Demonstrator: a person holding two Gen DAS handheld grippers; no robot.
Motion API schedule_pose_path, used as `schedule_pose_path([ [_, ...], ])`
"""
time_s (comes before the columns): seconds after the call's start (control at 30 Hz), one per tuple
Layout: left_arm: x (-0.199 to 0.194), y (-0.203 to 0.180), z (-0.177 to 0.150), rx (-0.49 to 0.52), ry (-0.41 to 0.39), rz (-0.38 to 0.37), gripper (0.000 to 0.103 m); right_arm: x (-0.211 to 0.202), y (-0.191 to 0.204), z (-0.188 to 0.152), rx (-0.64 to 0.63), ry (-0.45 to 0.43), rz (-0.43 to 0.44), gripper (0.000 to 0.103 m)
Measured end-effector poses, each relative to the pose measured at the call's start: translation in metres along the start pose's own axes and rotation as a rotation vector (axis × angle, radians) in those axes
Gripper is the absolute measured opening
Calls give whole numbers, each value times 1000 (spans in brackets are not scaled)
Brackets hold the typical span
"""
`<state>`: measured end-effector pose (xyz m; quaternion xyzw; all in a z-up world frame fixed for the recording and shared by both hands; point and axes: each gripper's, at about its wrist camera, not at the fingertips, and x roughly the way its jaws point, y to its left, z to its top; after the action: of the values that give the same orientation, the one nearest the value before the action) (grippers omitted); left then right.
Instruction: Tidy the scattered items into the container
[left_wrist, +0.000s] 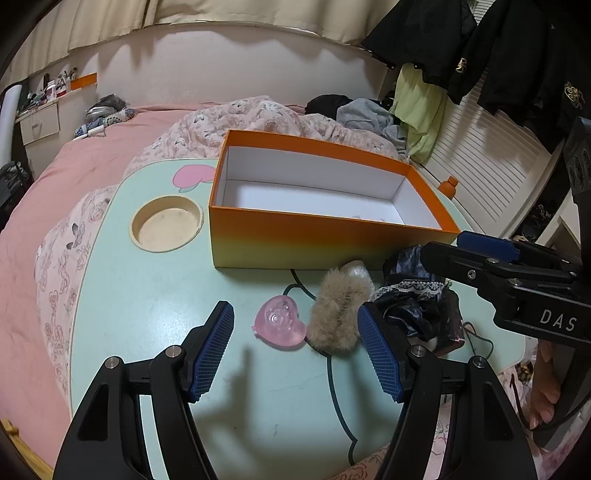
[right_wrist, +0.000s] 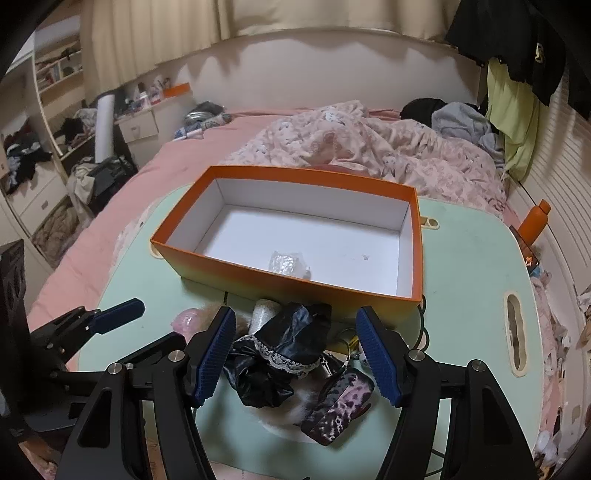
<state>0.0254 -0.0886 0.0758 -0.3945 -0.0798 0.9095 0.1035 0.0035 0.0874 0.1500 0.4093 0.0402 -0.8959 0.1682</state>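
bedroom clutter sat all round, and my work surface was a pale green lap table (right_wrist: 465, 266) resting on the pink bed. at its far side stood the orange box (right_wrist: 291, 282), with one crinkly clear scrap (right_wrist: 288, 264) already lying inside. my right gripper (right_wrist: 295, 354) stood with its jaws apart, straddling a black lace-trimmed cloth (right_wrist: 280, 343) that lay bunched directly ahead between the pads; neither pad pressed on it as far as i could tell. a leopard-print pouch (right_wrist: 338, 410) lay just beside the cloth, nearer me. my left gripper (left_wrist: 295, 354) was likewise apart and holding nothing, with a pink heart (left_wrist: 280, 326) and a furry hair clip (left_wrist: 338, 314) on the table between its fingers (the clip's long axis ran toward the box). i judged the right hand nearer the cloth, and the box lay straight beyond it.
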Motion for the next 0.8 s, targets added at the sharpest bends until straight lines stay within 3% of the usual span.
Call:
schedule_pose_path([
  [0.8, 2, 7, -2, -5, -2, 0, 70, 1, 4, 1, -4, 17, 30, 68],
])
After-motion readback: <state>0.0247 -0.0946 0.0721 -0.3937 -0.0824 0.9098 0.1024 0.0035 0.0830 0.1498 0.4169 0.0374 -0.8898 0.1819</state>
